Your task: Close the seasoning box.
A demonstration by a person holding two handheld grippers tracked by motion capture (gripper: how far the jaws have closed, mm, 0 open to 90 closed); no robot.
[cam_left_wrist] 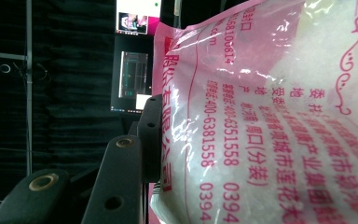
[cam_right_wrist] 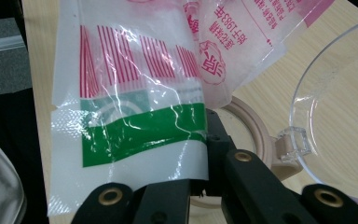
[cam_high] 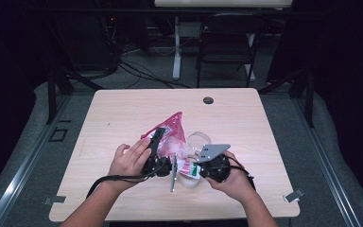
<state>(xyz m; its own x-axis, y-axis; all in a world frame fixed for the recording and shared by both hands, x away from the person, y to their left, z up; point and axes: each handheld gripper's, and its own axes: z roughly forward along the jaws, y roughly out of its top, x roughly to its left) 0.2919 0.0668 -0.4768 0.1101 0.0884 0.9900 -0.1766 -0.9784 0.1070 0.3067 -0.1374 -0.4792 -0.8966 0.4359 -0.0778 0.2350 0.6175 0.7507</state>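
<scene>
A pink and clear plastic bag [cam_high: 171,128] of white granules, printed with red text, is held up over the table's middle between both grippers. My left gripper [cam_high: 158,138] grips the bag's pink side; in the left gripper view one black finger [cam_left_wrist: 150,135] presses against the bag [cam_left_wrist: 270,121] and the other is hidden behind it. My right gripper [cam_high: 192,169] is shut on the bag's lower corner, and a right finger [cam_right_wrist: 219,144] pinches the white and green printed edge [cam_right_wrist: 135,130].
A clear plastic cup [cam_right_wrist: 335,116] lies just behind the bag [cam_high: 198,140], with a beige ring-shaped lid [cam_right_wrist: 256,135] beside it. A small black disc [cam_high: 208,100] sits near the table's far edge. A folding chair [cam_high: 227,42] stands beyond the wooden table [cam_high: 123,109].
</scene>
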